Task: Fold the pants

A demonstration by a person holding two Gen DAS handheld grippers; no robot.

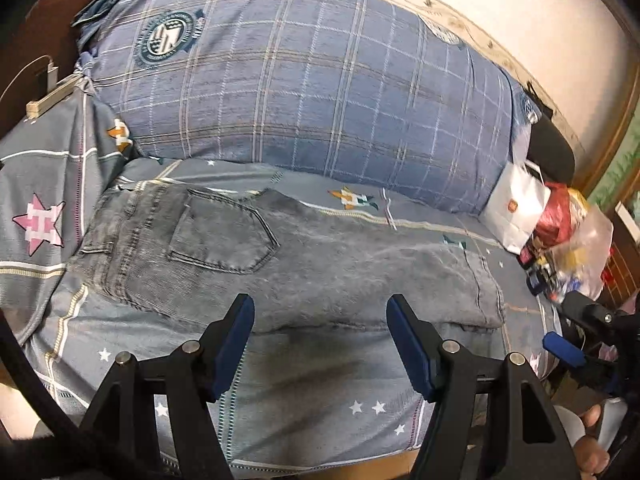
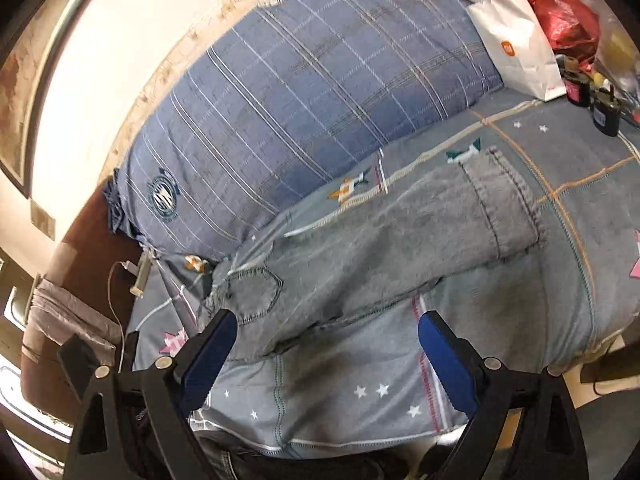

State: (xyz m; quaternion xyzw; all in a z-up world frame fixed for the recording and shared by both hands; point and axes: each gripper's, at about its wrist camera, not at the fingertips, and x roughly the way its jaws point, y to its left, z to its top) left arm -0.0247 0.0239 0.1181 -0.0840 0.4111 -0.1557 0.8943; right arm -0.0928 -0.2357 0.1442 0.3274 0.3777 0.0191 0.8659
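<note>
Dim, soft indoor light; blown-out glare on wall [image 1: 500, 12]; strong fisheye bending w/ dark corners; slight motion blur.

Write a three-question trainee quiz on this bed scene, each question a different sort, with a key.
1. True or false: the left tongs are shut on the jeans.
2. Multiple choice: the white paper bag stands (A) on the jeans, (B) at the end of the plaid pillow near the red plastic bag, (C) between the tongs' fingers.
3. Fill in: the jeans lie on the bedsheet with a stitched back ____ facing up.

Key: 1 false, both the left and the right tongs are open and hold nothing; 2 B; 3 pocket.
</note>
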